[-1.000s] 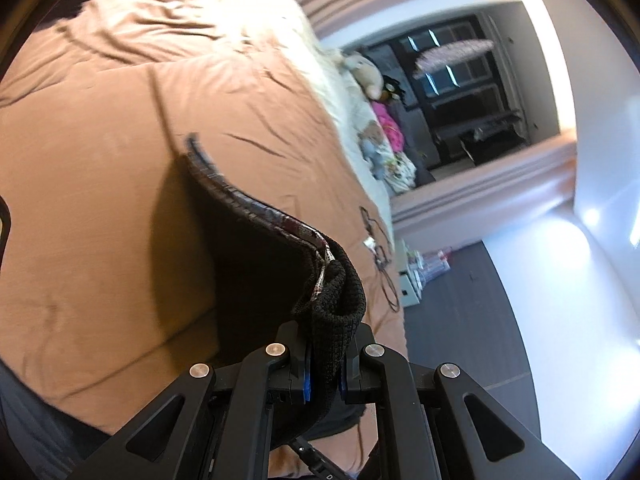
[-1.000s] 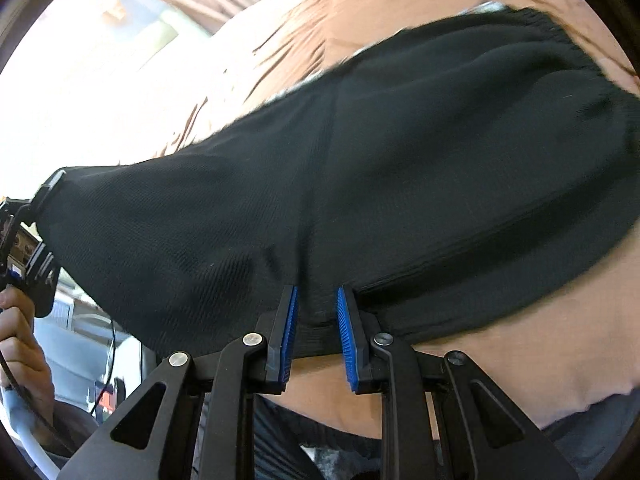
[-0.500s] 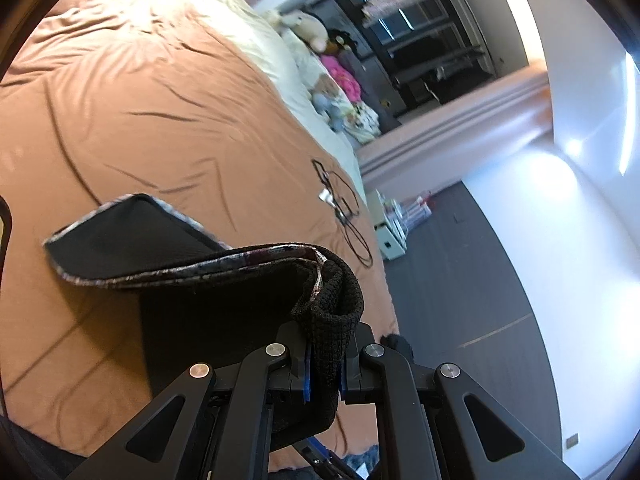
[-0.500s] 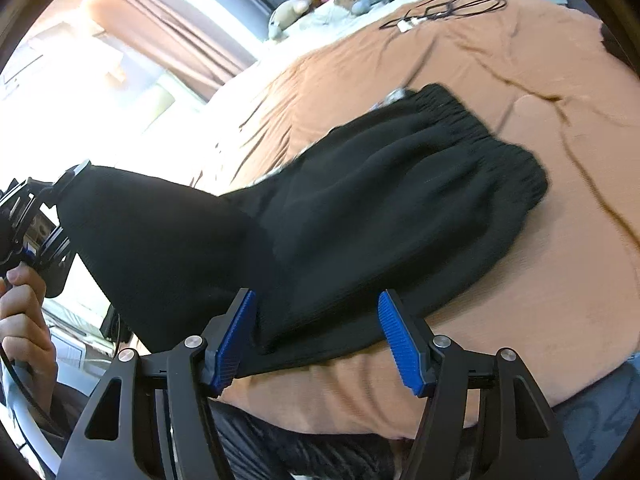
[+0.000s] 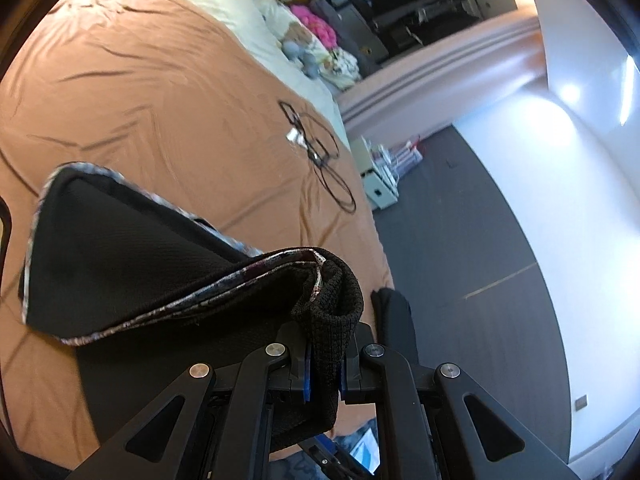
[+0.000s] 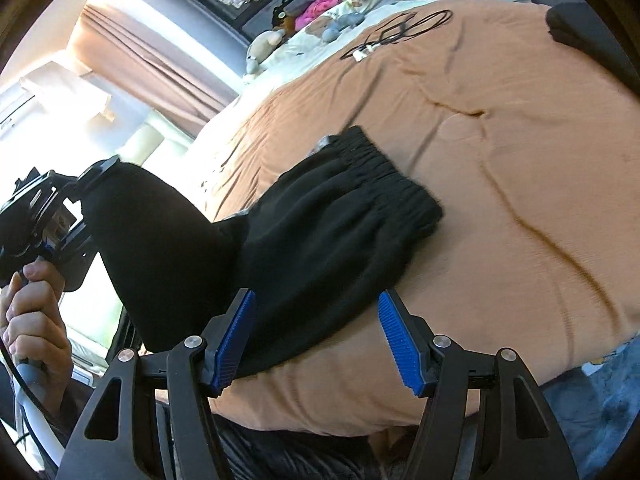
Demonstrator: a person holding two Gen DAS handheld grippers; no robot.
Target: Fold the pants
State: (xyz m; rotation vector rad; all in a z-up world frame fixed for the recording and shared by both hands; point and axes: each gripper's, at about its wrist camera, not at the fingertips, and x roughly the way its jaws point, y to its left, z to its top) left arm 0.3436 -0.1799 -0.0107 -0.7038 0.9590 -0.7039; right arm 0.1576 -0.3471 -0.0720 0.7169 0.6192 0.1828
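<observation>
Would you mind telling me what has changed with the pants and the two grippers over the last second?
The right gripper let go of the black pants and drew back, jaws now apart. The left gripper carried its pinched end across the bed. It stays shut on the fabric; the waistband still lies flat.

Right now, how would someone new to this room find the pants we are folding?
Start at the big bed with the orange-brown cover. On its near side lie the black pants, elastic waistband bunched, one leg lifted off the cover. Unlike the thin black cable looped farther up the bed, they are a broad knit garment.

Black pants (image 6: 320, 236), waistband flat, leg lifted
</observation>
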